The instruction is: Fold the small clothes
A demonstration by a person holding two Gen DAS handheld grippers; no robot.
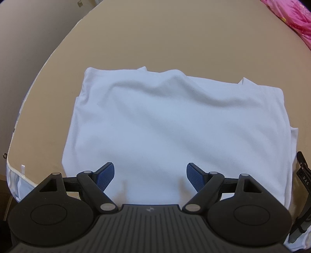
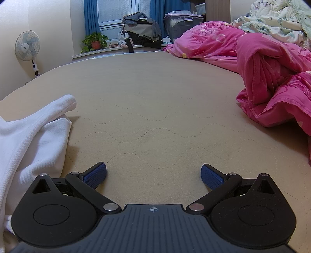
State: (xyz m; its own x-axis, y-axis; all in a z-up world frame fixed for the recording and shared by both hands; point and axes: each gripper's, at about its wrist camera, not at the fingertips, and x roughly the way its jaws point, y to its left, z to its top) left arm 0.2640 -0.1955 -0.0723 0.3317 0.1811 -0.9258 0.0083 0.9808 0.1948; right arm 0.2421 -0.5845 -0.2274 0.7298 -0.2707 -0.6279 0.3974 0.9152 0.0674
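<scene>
A white garment (image 1: 171, 124) lies folded into a rough rectangle on the tan mattress (image 1: 175, 39). My left gripper (image 1: 150, 176) is open and empty, hovering over the garment's near edge with its blue pads apart. My right gripper (image 2: 153, 175) is open and empty, low over bare mattress (image 2: 155, 109). The white garment (image 2: 29, 136) lies at the left of the right wrist view, beside that gripper and apart from its fingers. Part of the right gripper shows at the right edge of the left wrist view (image 1: 303, 186).
A pink quilt (image 2: 272, 77) is heaped on the right side of the bed and shows at top right of the left wrist view (image 1: 295, 17). The mattress edge (image 1: 17, 151) runs close on the left. A fan (image 2: 28, 48), plant (image 2: 95, 41) and clothes piles (image 2: 140, 27) stand beyond the bed.
</scene>
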